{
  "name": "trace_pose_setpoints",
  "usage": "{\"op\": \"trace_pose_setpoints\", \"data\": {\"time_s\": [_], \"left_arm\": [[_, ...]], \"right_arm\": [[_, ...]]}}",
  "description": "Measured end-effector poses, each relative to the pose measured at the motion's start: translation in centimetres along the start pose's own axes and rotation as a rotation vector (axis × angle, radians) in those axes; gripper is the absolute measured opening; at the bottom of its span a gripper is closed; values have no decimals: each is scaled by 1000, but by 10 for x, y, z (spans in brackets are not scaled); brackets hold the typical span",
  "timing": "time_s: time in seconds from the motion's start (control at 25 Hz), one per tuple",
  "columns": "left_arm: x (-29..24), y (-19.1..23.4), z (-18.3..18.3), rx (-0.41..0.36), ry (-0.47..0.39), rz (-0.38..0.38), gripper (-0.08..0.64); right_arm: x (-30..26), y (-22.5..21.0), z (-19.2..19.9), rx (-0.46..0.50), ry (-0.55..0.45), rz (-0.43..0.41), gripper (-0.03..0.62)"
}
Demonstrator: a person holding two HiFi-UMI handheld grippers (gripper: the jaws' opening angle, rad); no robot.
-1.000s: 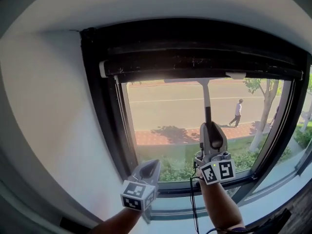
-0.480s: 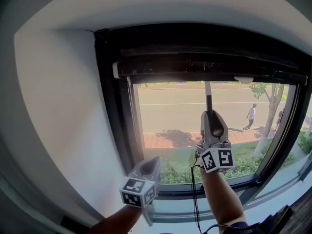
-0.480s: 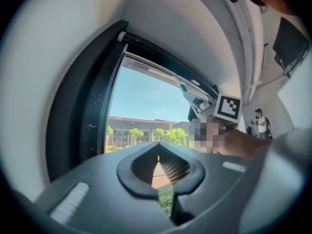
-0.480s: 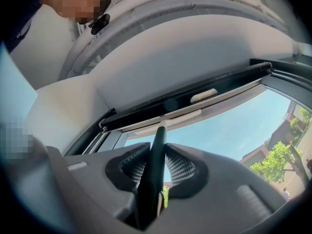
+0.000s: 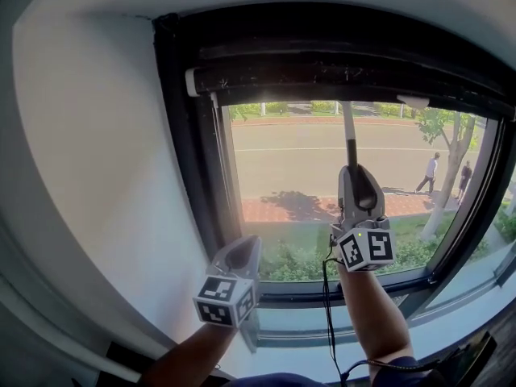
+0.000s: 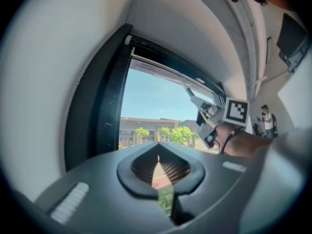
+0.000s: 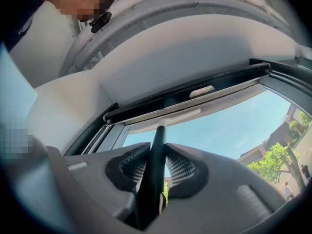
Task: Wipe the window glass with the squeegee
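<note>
Right gripper [image 5: 353, 172] is clamped on the squeegee [image 5: 347, 139], jaws pinched tight on either side of the dark handle, which you can see really clearly in the right gripper view. I'm holding it up in front of the window glass [image 5: 282, 176], a bit right of centre, with the handle pointing straight up so the pale blade [image 7: 165, 117] sits right at the top edge of the pane, just under the black blind housing [image 5: 322, 75]. Can't honestly tell whether the rubber is pressed flat on the glass or just next to it. Left gripper [image 5: 248, 247] isn't doing anything: jaws are closed down to a thin sliver with nothing between them, only daylight showing through the slit. It hangs low, near the bottom left corner of the window, just beside the black frame [image 5: 184, 135] and well apart from the squeegee. Its marker cube [image 5: 224, 301] faces back at me. White wall [image 5: 97, 176] fills everything left of the frame. Through the glass it's bright and sunny: a road, a red brick pavement [image 5: 298, 208], a green hedge [image 5: 294, 260] along the bottom, a tree [image 5: 450, 135] on the right and a person [image 5: 433, 173] walking past it.
</note>
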State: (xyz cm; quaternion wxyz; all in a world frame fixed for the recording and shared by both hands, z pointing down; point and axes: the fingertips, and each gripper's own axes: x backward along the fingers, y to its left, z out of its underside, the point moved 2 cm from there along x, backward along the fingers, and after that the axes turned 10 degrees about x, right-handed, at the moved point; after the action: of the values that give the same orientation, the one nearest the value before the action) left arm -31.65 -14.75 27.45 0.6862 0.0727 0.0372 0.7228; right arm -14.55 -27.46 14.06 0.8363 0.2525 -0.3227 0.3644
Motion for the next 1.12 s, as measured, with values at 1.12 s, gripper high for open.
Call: {"op": "trace_pose_setpoints", "data": {"time_s": [1.12], "left_arm": [[20,0,24,24,15,20,5]], "right_arm": [[78,18,42,23,171,13,103]]}}
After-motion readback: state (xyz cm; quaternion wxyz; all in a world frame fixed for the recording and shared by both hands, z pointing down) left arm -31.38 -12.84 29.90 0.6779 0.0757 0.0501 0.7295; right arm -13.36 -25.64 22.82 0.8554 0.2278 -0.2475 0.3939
